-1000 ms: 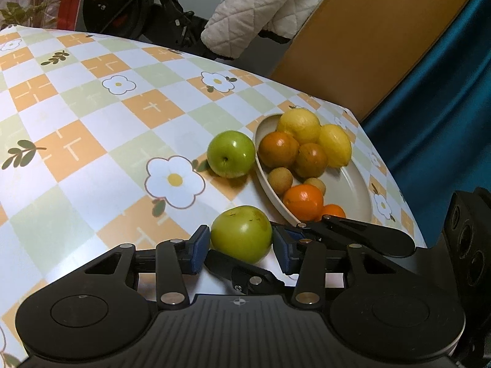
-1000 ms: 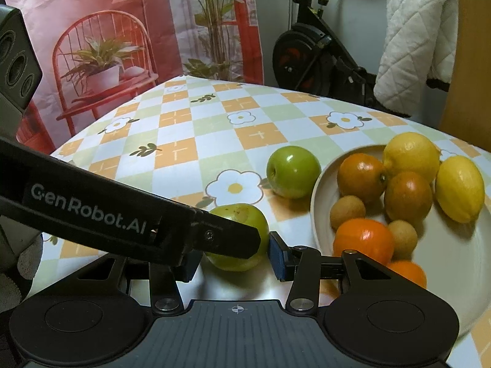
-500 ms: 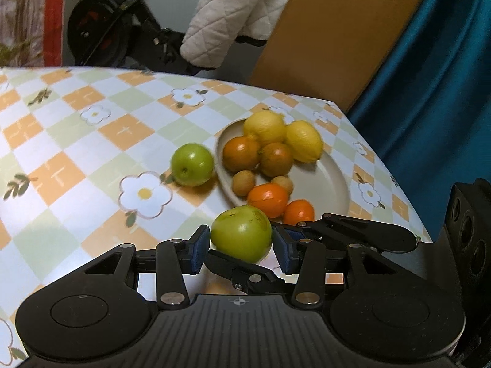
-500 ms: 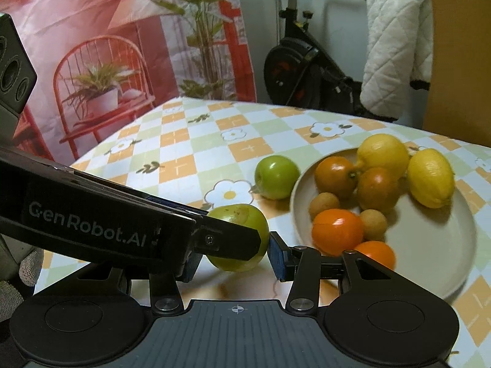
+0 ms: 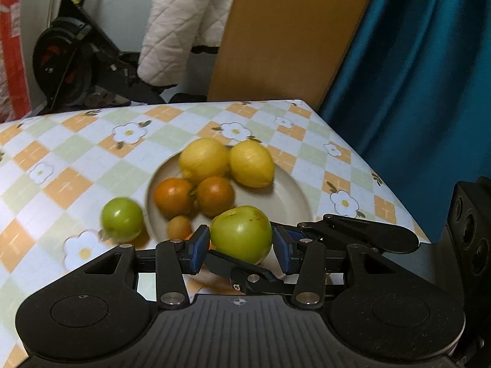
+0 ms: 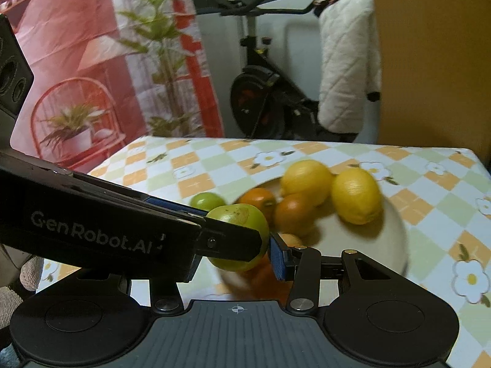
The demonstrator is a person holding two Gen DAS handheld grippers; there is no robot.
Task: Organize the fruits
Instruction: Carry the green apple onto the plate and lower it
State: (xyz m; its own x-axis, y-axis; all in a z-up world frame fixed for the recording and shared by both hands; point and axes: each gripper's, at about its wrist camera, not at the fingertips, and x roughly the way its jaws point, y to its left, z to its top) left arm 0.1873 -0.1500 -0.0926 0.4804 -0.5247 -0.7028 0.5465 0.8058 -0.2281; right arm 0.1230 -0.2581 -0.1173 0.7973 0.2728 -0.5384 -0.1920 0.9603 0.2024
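- Left wrist view: the left gripper (image 5: pixel 241 253) pinches the round green, faintly speckled fruit (image 5: pixel 242 233), a blue pad pressed to each side.
- A second ago this fruit was level with the checked flower-print tablecloth (image 5: pixel 92 147), off the near-left rim of the cream plate (image 5: pixel 288 202). It now hangs above that near rim, clear of the cloth.
- The plate holds two yellow lemons (image 5: pixel 204 159), darker orange fruits and a small brown one. The second green round fruit (image 5: pixel 122 219) has stayed on the cloth, just beside the plate's left rim.
- Right wrist view: the right gripper (image 6: pixel 237 260) sits at the same fruit, its right blue pad at the fruit's side. The left gripper's black body hides the other finger, so I cannot tell whether this grip is closed.
- Judgement: the lift is done, and lowering the fruit into the plate's bare near-right part comes next. The second green fruit still waits.
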